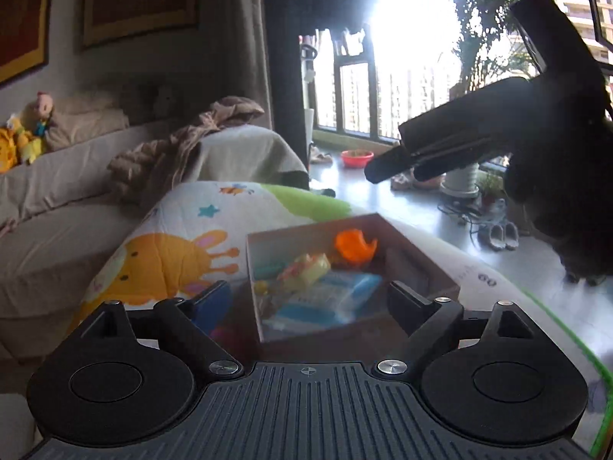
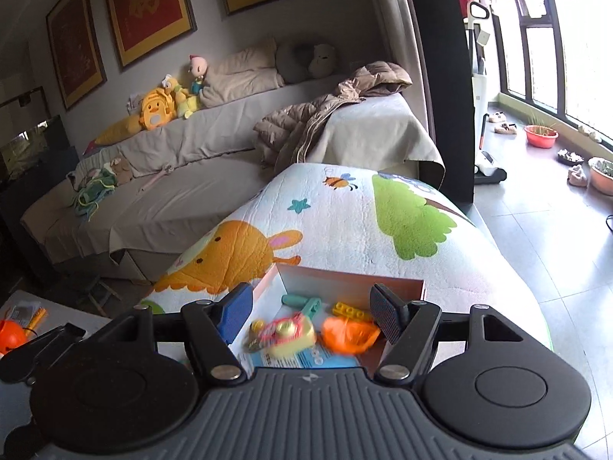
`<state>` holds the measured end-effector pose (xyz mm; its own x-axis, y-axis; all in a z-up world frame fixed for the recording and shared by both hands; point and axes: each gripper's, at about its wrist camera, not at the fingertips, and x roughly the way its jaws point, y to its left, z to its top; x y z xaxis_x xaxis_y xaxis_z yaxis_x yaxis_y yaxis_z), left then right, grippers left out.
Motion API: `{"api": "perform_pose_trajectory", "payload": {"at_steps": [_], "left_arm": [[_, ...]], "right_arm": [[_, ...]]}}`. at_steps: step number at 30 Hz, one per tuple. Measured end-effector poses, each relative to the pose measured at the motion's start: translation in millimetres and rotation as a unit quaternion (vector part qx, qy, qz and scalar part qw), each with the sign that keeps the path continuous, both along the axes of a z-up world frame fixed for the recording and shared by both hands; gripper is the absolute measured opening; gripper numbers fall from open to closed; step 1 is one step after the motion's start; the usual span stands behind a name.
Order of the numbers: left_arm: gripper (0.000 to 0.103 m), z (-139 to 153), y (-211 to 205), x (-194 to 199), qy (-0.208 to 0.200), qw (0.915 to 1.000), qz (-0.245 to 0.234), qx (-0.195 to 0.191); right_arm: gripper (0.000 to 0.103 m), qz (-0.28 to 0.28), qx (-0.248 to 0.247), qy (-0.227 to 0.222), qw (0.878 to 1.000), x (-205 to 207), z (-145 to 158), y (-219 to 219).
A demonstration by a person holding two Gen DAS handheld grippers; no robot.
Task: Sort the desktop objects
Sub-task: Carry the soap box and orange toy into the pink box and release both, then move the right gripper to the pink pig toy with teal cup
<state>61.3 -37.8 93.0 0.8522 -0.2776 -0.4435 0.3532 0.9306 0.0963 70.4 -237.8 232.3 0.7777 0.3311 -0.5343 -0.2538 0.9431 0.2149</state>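
A cardboard box point(image 1: 417, 257) stands on a table covered by a cartoon quilt point(image 1: 180, 245). In it lie an orange toy point(image 1: 354, 245), a yellow-pink toy point(image 1: 306, 270) and a blue packet point(image 1: 329, 299). My left gripper point(image 1: 310, 299) is open and empty, just above the box's near side. My right gripper point(image 2: 310, 310) is open and empty over the same box point(image 2: 345, 278), above the orange toy point(image 2: 348, 335), the yellow-pink toy point(image 2: 287, 335), a yellow brick point(image 2: 350, 310) and a teal piece point(image 2: 302, 303). The right gripper also shows in the left wrist view point(image 1: 398, 166), raised at right.
A beige sofa point(image 2: 191, 191) with a brown jacket point(image 2: 329, 115) and plush toys point(image 2: 164, 103) stands behind the table. Tiled floor point(image 2: 536, 237) with pots and shoes lies to the right. An orange object point(image 2: 11, 337) sits on a surface at far left.
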Motion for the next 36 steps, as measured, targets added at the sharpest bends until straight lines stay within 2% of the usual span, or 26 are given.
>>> {"api": "perform_pose_trajectory", "payload": {"at_steps": [3, 7, 11, 15, 18, 21, 22, 25, 27, 30, 36], "left_arm": [[0.095, -29, 15, -28, 0.019, 0.9993, 0.021, 0.023], [0.095, -53, 36, -39, 0.049, 0.9972, 0.053, 0.018], [0.096, -56, 61, -37, 0.053, 0.9948, 0.086, 0.006], [0.098, -49, 86, -42, 0.031, 0.9926, 0.117, 0.001], [0.099, -52, 105, -40, 0.031, 0.988, 0.151, -0.003], [0.099, -57, 122, -35, 0.052, 0.9824, 0.178, -0.021], [0.099, -59, 126, -35, 0.056, 0.9815, 0.182, -0.024], [0.1, -64, 135, -41, 0.063, 0.9808, 0.182, -0.031], [0.1, -69, 140, -46, 0.073, 0.9812, 0.175, -0.036], [0.101, -76, 145, -53, 0.09, 0.9817, 0.162, -0.044], [0.101, -77, 147, -57, 0.096, 0.9815, 0.156, -0.057]], "right_arm": [[0.069, 0.003, -0.002, 0.029, 1.0, 1, -23, 9], [0.069, 0.032, -0.033, 0.048, 0.998, 0, -40, 46], [0.069, 0.089, -0.074, 0.069, 0.991, 0, -49, 105], [0.068, 0.121, -0.121, 0.055, 0.984, 5, -54, 163], [0.067, 0.14, -0.152, 0.052, 0.977, 20, -56, 201], [0.062, 0.143, -0.201, 0.059, 0.967, 39, -70, 235], [0.057, 0.141, -0.22, 0.06, 0.963, 45, -76, 244], [0.048, 0.128, -0.275, 0.073, 0.95, 63, -100, 266], [0.046, 0.125, -0.297, 0.086, 0.943, 70, -114, 274], [0.046, 0.127, -0.305, 0.103, 0.938, 68, -126, 277], [0.046, 0.166, -0.275, 0.126, 0.939, 33, -120, 272]]}}
